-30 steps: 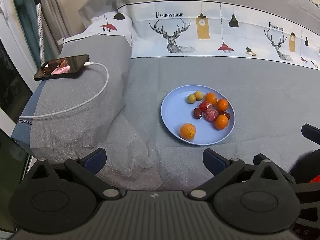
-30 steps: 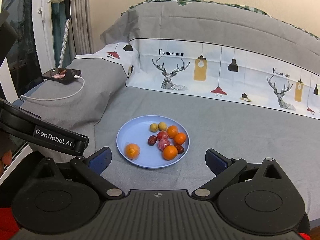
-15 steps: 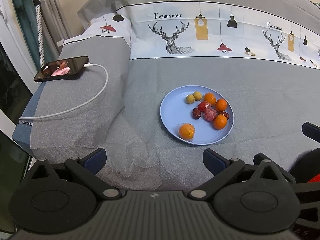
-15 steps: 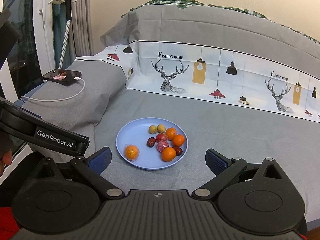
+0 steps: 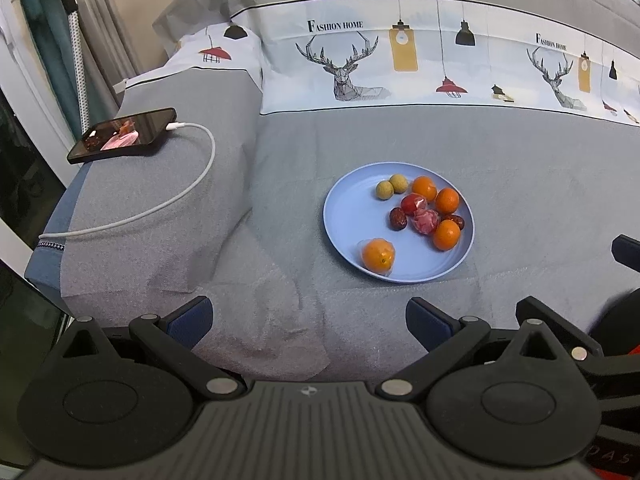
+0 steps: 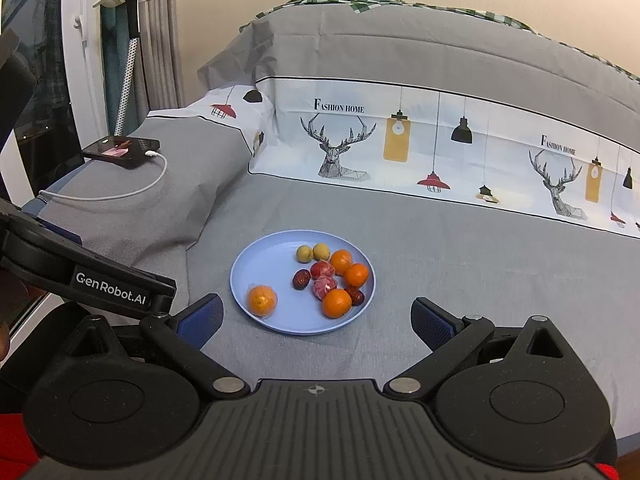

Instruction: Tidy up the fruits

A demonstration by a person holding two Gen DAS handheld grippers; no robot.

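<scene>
Resting place: a blue plate [image 5: 344, 216] lies flat on the grey bed cover [image 5: 520, 168], with every fruit on it.
Fruit, far side: two small yellow-green fruits [image 5: 391, 187] touch each other near the far rim.
Fruit, right side: three oranges [image 5: 447, 201] cluster with two red wrapped fruits [image 5: 419, 213] and two dark red dates [image 5: 398, 218]; most of these touch a neighbour.
Fruit, near side: one wrapped orange [image 5: 377, 255] sits apart from the cluster, close to the near left rim.
Left claw [image 5: 308, 316]: fingers spread wide, holding nothing, above the bed cover short of the plate.
Right claw [image 6: 316, 316]: fingers spread wide, holding nothing, with the plate's near edge showing between them.
Bedding: a printed band with deer and lamps [image 6: 400, 140] crosses the bed beyond the plate.
Other items: a phone [image 5: 122, 135] with a lit screen lies on the grey pillow [image 5: 152, 184] to the left, a white cable [image 5: 192, 184] plugged into it.
</scene>
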